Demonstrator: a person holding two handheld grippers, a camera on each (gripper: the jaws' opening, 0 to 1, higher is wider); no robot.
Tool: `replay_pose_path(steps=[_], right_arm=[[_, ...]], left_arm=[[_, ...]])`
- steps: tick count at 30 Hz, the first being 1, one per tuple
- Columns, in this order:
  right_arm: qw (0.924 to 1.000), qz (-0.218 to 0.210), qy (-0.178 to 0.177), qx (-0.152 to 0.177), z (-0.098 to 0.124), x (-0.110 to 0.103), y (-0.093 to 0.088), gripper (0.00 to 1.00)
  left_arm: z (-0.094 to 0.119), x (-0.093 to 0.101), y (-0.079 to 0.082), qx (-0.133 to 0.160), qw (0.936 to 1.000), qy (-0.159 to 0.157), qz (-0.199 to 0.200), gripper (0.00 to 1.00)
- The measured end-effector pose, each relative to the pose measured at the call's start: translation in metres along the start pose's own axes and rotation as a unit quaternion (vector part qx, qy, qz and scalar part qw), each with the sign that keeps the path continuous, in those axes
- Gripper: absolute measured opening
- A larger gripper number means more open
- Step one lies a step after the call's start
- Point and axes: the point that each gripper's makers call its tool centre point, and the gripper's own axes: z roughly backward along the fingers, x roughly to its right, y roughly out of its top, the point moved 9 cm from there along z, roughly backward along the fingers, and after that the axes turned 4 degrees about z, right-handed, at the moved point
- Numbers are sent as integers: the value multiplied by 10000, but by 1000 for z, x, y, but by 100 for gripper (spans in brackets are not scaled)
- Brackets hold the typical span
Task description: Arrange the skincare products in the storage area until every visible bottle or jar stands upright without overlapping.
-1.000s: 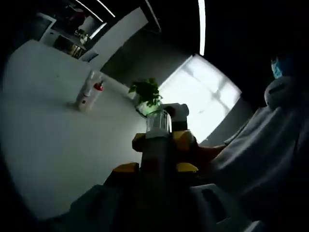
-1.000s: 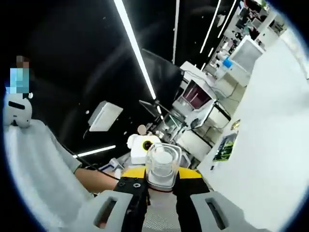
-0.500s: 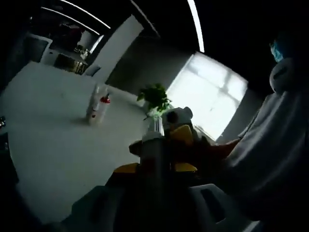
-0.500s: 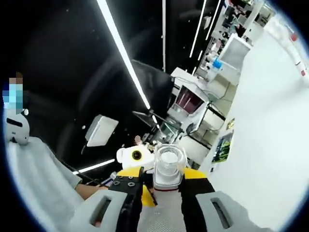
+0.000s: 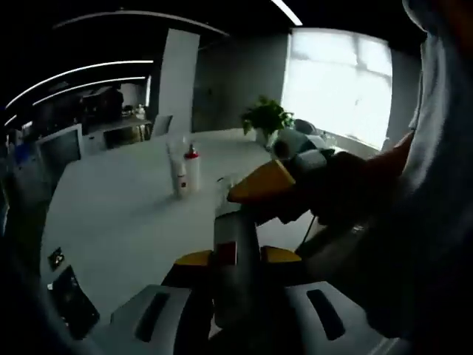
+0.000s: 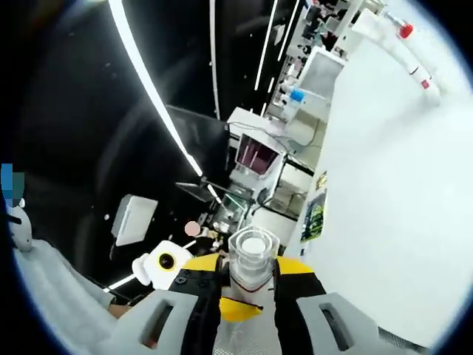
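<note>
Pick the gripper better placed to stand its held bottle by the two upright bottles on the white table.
Left, probably. The left gripper, shut on its bottle, faces the table nearly level, with the red-capped bottle straight ahead. The right gripper, shut on a clear-capped bottle, is rolled, table off to its side.

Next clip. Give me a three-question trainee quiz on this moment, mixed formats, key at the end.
1. True or false: the right tool is shut on a clear-capped bottle.
2. Which cap colour marks one of the two bottles standing together on the white table in the left gripper view? A green, B red, C blue.
3. Fill in: beyond those bottles, near the window, stands a potted ____.

Key: 1 true; 2 B; 3 plant.
</note>
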Motion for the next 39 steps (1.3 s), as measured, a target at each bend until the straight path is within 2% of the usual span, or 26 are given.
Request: replay_pose_path(steps=[3,4,5,6,9,11,13,14,17,19,20,21,22,23,24,25,26,27,30,32,33,34,36,37,38,39], right_arm=[[9999,-110,5,18,0,0,0,17],[10000,57,-57,-47,1,0,0,16],[9995,308,49,8,0,-3,2,16],[9989,460,38,-9,1,-5,3,16],[9972,744,46,-112,0,-8,3,15],[9968,782,119,-101,0,-11,3,15],[9964,804,272,-67,1,-15,5,15],[9954,870,409,-57,1,-18,6,15],[9934,1000,562,-77,0,-24,6,15],[9925,979,725,-84,-1,-27,6,15],[9921,952,809,-95,-1,-29,6,15],[9918,920,883,-118,-1,-31,6,15],[9914,918,925,-117,-1,-32,6,15],[9904,923,1020,-91,-1,-34,7,15],[9899,904,1093,-87,-1,-36,7,15],[9891,882,1176,-91,-1,-38,7,15],[9883,853,1258,-91,-1,-39,8,15],[9878,851,1301,-90,-1,-40,8,15],[9854,822,1489,-119,-2,-45,6,15],[9852,849,1481,-121,-3,-46,5,16],[9854,858,1467,-113,-3,-45,5,16],[9858,844,1450,-90,-3,-45,6,16],[9873,863,1337,-27,-3,-42,7,16],[9880,820,1311,-6,-4,-40,7,16],[9885,779,1292,24,-4,-40,7,16],[9893,805,1211,75,-5,-38,8,16]], left_arm=[[-1,-1,-2,-42,10000,-24,-27,21],[-1,-2,-1,-72,9999,-52,77,21],[-1,-3,-1,-6,10000,-28,-56,22],[-1,-4,-1,11,10000,-73,-19,22],[-1,-5,-1,-34,9997,-246,80,21],[1,-6,0,18,9984,-416,376,21],[3,-7,3,166,9943,-714,775,20],[5,-8,4,207,9895,-910,1103,20],[10,-12,5,306,9765,-1301,1693,20],[12,-14,5,383,9629,-1628,2117,21],[13,-14,5,371,9517,-1844,2428,22],[14,-13,4,341,9438,-2012,2601,23],[14,-13,6,361,9377,-2138,2716,23],[14,-12,7,425,9343,-2226,2752,24],[15,-10,8,452,9247,-2432,2894,24],[15,-9,8,448,9201,-2510,2972,24],[16,-8,9,443,9073,-2704,3190,25],[15,-6,9,412,9006,-2810,3290,25],[14,0,9,269,8885,-3079,3392,26],[15,-2,7,246,8917,-3029,3355,26],[16,-1,7,249,8957,-2957,3312,26],[16,-2,8,305,9007,-2874,3243,25],[14,-5,8,391,9171,-2544,3044,24],[14,-3,8,371,9149,-2571,3089,24],[14,-3,8,392,9185,-2493,3045,24],[13,-6,7,423,9284,-2290,2895,24]])
